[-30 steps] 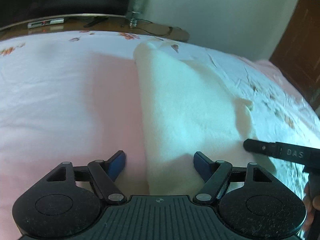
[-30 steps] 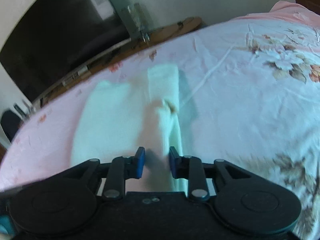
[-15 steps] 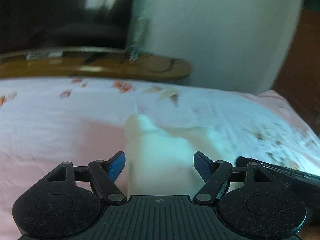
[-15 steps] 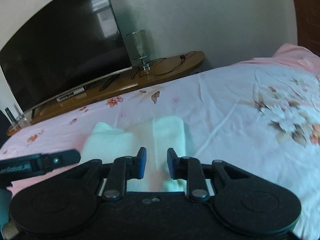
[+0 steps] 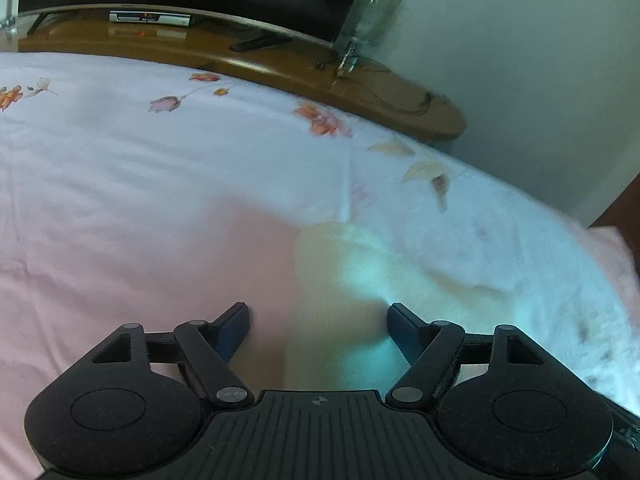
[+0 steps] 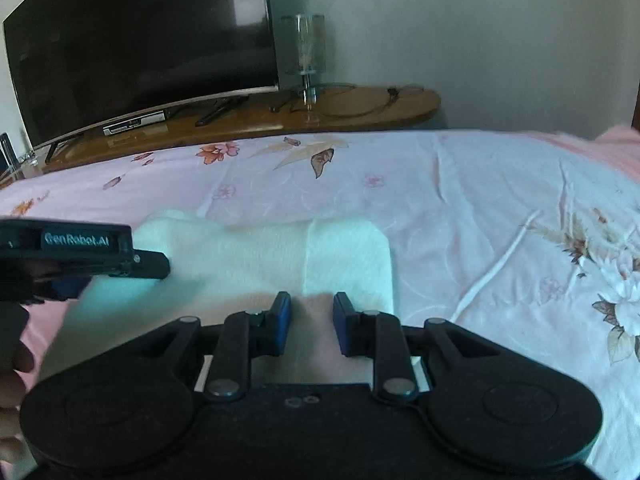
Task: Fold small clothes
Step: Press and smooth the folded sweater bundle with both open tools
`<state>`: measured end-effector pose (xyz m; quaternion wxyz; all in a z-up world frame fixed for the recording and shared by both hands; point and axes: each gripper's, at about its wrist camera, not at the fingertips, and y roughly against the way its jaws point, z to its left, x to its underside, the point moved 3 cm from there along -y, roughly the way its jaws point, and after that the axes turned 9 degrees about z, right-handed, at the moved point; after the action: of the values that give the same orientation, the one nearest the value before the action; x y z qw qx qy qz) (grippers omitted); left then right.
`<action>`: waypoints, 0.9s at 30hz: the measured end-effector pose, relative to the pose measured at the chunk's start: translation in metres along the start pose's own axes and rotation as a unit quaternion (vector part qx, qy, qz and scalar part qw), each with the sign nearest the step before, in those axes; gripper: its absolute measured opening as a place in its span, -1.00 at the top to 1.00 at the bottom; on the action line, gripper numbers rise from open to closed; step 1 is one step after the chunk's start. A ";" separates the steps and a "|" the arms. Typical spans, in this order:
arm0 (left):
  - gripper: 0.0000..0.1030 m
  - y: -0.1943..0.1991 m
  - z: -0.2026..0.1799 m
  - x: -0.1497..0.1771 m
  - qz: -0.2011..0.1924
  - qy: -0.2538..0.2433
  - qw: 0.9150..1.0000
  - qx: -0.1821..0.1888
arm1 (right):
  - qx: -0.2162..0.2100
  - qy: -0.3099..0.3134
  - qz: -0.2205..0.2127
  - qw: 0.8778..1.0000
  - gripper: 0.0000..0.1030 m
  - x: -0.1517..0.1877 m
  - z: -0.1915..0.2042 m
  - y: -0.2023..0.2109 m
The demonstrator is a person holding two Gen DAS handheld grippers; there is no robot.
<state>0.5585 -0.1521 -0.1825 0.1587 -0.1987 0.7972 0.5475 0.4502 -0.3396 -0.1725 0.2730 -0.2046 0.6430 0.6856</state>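
A small cream-white garment (image 6: 280,256) lies flat on the pink floral bedsheet (image 6: 480,200), with a folded strip along its right side. My right gripper (image 6: 312,320) is open with a narrow gap, empty, just above the garment's near edge. My left gripper (image 5: 318,332) is wide open and empty over the garment's left part (image 5: 360,292). The left gripper also shows in the right wrist view (image 6: 80,252), at the garment's left end.
A wooden TV bench (image 6: 320,116) runs along the far side of the bed with a large dark TV (image 6: 140,48), a set-top box (image 6: 134,122) and a glass lamp (image 6: 306,64). A pink pillow (image 6: 624,148) lies at far right.
Both grippers have pulled back and tilted up from the garment. The right gripper has let go of the fold it held a second ago, and its jaws have widened a little.
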 end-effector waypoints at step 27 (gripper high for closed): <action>-0.52 0.082 0.020 0.127 0.026 -0.120 0.992 0.003 | 0.006 -0.002 -0.009 1.000 0.41 0.084 0.015 0.093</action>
<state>0.4084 -0.1254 -0.1830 0.2395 -0.1098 0.7788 0.5693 0.3280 -0.3175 -0.1528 0.2819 -0.2074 0.6443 0.6800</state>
